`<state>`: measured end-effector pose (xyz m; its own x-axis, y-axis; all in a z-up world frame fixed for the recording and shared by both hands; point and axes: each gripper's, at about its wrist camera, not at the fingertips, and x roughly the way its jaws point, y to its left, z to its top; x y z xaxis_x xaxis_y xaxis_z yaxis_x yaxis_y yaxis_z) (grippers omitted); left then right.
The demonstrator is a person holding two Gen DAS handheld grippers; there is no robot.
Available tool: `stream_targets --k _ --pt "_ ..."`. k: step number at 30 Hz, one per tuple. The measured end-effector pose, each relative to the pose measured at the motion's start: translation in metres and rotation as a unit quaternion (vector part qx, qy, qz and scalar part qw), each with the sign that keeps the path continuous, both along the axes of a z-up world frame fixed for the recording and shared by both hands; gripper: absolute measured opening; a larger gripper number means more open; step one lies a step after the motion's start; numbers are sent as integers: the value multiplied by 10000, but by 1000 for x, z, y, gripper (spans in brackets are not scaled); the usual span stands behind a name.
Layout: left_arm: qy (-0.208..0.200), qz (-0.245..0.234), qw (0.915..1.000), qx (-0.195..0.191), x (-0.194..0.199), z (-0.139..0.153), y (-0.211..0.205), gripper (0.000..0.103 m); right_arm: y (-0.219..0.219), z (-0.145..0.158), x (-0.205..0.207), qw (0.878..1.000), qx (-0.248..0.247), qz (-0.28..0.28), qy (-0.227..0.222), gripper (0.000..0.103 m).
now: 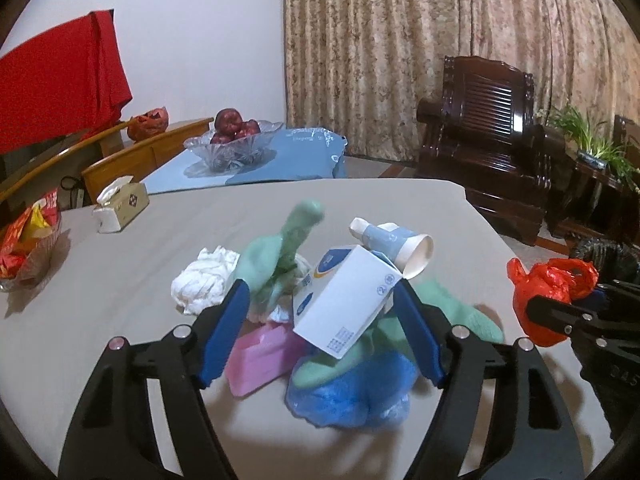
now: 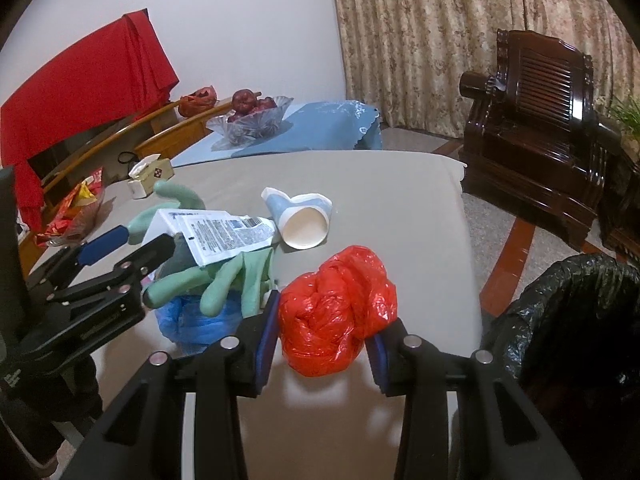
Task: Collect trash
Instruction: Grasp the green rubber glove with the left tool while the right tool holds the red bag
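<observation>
Indoor light was even and fairly dim, from overhead; soft shadows fell under the fruit bowl (image 1: 234, 146) and the trash pile. Both fisheye views bent hard at the edges with black corner vignetting. The raised green glove (image 1: 280, 256) was motion-blurred. Slight glare showed on the dark armchair (image 2: 536, 120).

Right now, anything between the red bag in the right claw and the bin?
Nothing visible. The right claw is shut on the red plastic bag near the table's right edge. The black-lined bin sits on the floor just past that edge, with only open space between.
</observation>
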<state>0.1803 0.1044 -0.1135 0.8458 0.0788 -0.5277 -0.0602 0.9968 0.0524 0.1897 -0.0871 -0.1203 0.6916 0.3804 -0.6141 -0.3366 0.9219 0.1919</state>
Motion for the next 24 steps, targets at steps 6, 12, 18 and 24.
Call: stream_targets --k 6,12,18,24 --pt "214 -279 9993 -97 11 -9 -4 38 -1 0 0 10000 3 12 -9 39" --pt "307 -342 9986 -244 3 -15 2 16 -2 -2 1 10000 9 30 14 39" --pt "256 -266 9990 -249 0 -13 4 49 1 -4 1 10000 -16 63 27 39" --pt "277 -342 9988 -225 13 -9 -2 54 -3 -4 3 10000 -34 -2 44 39"
